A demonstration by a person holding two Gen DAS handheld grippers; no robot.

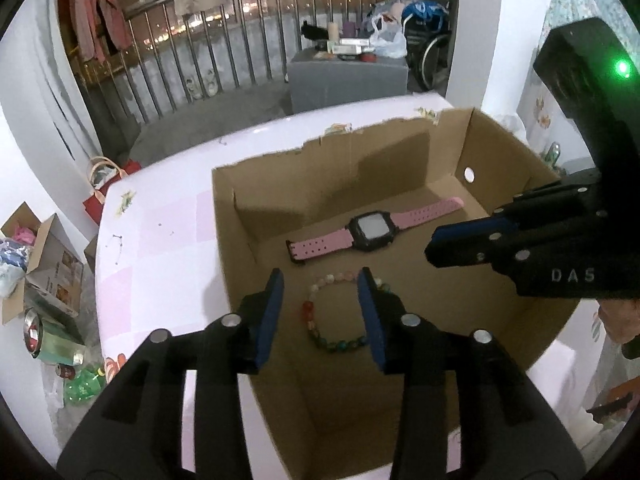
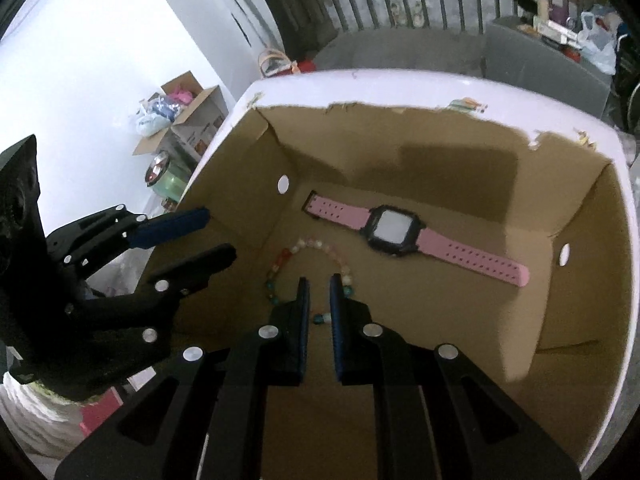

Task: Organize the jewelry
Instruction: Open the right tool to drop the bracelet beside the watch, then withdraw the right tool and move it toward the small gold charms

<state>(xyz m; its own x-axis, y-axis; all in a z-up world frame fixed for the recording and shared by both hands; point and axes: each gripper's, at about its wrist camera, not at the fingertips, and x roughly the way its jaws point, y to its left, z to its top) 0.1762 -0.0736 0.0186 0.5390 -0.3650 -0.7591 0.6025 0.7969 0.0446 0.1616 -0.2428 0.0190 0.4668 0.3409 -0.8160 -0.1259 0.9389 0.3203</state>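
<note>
Both claws hang over the cardboard box [image 1: 256, 216]: the left claw [image 1: 320, 312] spread above the bead bracelet [image 1: 320, 336] lying beside the pink watch [image 1: 372, 232], the right claw [image 2: 319, 304] nearly pressed together, empty.

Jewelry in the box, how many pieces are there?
2. A pink watch lies flat toward the back of the cardboard box, and a beaded bracelet lies just in front of it. Part of the box floor is hidden by the grippers.
</note>
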